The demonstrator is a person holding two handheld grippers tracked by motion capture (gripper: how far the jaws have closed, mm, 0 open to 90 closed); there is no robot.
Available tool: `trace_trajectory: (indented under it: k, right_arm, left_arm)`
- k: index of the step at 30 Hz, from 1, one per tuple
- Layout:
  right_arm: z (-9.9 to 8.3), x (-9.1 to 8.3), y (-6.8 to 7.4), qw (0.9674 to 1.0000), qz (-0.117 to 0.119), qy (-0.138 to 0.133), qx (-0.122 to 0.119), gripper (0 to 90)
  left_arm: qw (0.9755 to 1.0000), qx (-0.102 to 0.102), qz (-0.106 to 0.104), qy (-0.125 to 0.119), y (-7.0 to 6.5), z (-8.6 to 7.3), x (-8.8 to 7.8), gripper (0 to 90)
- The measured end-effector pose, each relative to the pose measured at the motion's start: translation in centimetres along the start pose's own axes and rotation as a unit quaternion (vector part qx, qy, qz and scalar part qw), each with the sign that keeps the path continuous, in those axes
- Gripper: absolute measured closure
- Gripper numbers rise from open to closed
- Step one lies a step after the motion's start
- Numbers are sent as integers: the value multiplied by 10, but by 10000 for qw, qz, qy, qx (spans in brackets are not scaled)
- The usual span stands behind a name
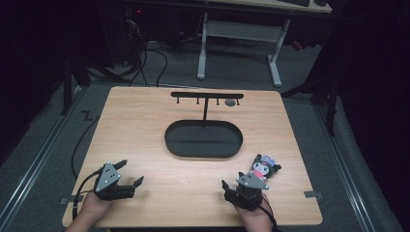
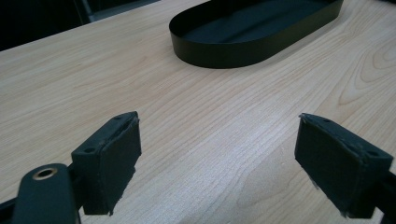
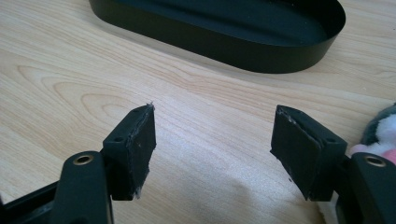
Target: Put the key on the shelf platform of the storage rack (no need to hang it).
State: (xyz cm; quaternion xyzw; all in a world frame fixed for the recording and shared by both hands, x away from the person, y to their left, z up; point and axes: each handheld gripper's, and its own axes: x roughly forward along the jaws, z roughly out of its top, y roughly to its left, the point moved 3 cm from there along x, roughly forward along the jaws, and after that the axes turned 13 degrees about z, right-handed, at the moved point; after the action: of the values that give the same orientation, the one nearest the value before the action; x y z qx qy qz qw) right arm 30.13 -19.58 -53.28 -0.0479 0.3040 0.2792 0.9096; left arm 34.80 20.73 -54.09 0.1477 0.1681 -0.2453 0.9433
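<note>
High cam looks down; both gripper cams low, sharing oval tray (image 1: 203, 139) (image 2: 254, 32) (image 3: 224, 32).

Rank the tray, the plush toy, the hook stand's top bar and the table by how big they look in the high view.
1. table, far the largest.
2. tray, the black oval.
3. top bar: about as long as the tray, but much thinner.
4. plush toy, smallest; the right gripper covers part of it, so its full size is unsure.

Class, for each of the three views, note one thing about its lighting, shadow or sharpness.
High view: the table is lit while the room around it is dark. Left gripper view: the wood grain is sharp and the oval tray casts a soft shadow. Right gripper view: a dim shadow lies between the fingers, and the plush toy at the edge is blurred.
</note>
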Motion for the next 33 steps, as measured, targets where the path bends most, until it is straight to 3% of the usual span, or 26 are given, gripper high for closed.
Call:
trace_trajectory:
  k: [14, 16, 18, 23, 24, 25, 26, 29, 33]
  right_arm:
    - [-2, -5, 1, 10000, 30, 9, 29, 340]
    - [-2, -7, 1, 10000, 57, 5, 80, 374]
    - [-4, -15, 0, 9994, 216, 42, 271, 490]
    - [-10, -27, -2, 9986, 234, 80, 470, 624]
    - [-13, -33, -3, 9989, 158, 51, 445, 697]
    - [-13, -33, -3, 9989, 158, 51, 445, 697]
    - [-15, -40, -4, 9989, 41, 40, 458, 769]
    - [-17, -47, -9, 9988, -99, 40, 477, 847]
    - [-19, -50, -15, 9984, -246, 69, 507, 870]
  left_arm:
    - [10000, -5, -7, 8, 0, 0, 0, 155]
    - [10000, -6, -7, 9, 0, 0, 0, 155]
    - [10000, -7, -8, 3, 0, 0, 0, 155]
    - [10000, -16, -8, -6, 1, 0, 0, 155]
    - [10000, -14, -12, -9, 0, 0, 0, 154]
    - [10000, -14, -12, -9, 0, 0, 0, 155]
    - [10000, -18, -11, -10, 1, 0, 0, 154]
    - [10000, -17, -10, -12, 1, 0, 0, 155]
    - [10000, -24, -2, -7, 1, 0, 0, 155]
